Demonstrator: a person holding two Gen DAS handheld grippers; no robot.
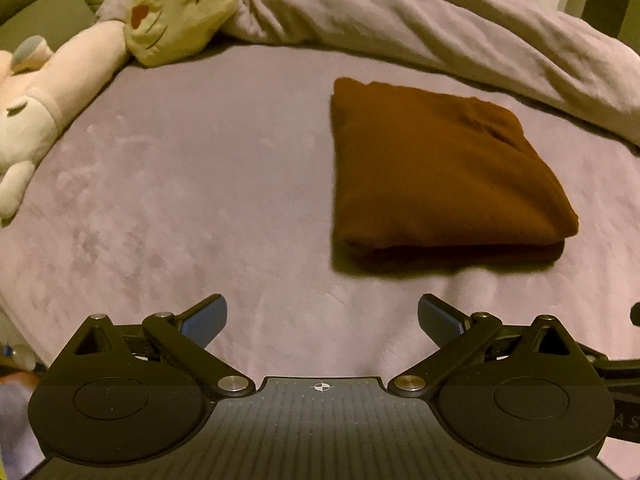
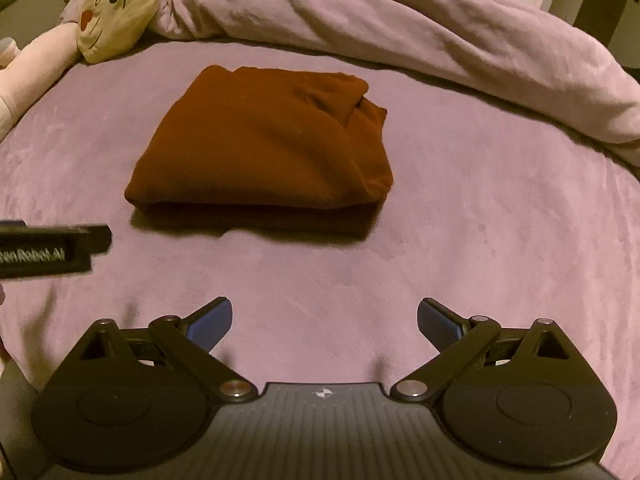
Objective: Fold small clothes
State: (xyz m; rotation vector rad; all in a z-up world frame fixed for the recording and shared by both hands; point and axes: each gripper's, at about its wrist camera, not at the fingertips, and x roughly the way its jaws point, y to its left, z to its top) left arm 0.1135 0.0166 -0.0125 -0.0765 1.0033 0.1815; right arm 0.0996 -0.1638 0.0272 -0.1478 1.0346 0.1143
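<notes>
Nearest the cameras, the left gripper point(image 1: 322, 316) and the right gripper point(image 2: 324, 318) are both hovering over the purple bedsheet point(image 1: 180, 208) with their blue-padded fingers spread wide, grasping nothing. Just beyond them the brown garment point(image 2: 260, 152) is lying folded into a thick, neat rectangle on the sheet, apart from both tools. Farther back, a rumpled duvet point(image 2: 400, 28) is bunching across the bed, and a cream plush cat point(image 1: 180, 4) is leaning at the far left.
</notes>
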